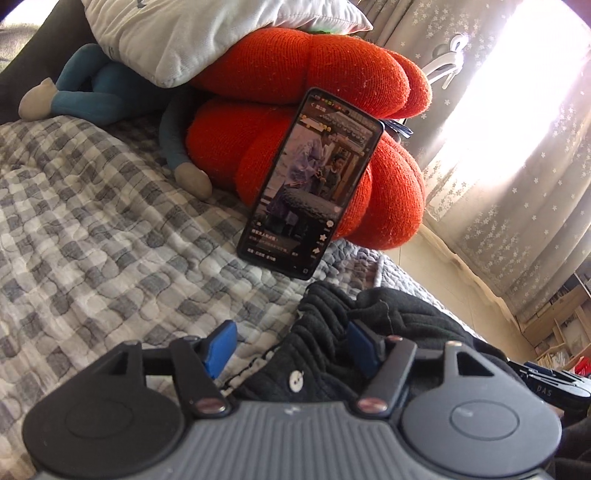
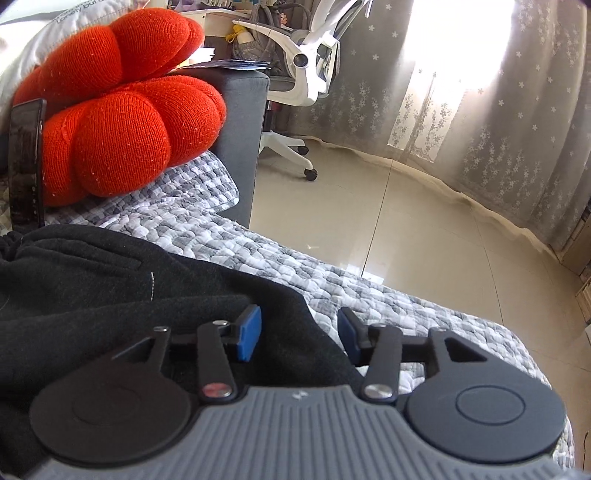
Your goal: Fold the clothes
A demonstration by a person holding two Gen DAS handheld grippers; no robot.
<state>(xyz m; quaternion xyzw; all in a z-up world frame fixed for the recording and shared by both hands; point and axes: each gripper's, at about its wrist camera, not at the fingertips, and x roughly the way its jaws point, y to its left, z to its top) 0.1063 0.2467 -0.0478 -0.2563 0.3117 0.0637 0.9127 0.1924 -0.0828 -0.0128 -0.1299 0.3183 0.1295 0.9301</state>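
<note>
A black garment with an elastic ribbed waistband and a white drawstring lies crumpled on the grey checked quilt. My left gripper is open, its blue pads straddling the waistband. In the right wrist view the same black garment spreads over the quilt. My right gripper is open over the garment's right edge, one pad above the cloth and the other above the quilt.
A phone with a lit screen leans on a red knitted cushion. A blue plush toy and a pale pillow lie behind. The bed edge drops to a tiled floor; a white office chair and curtains stand beyond.
</note>
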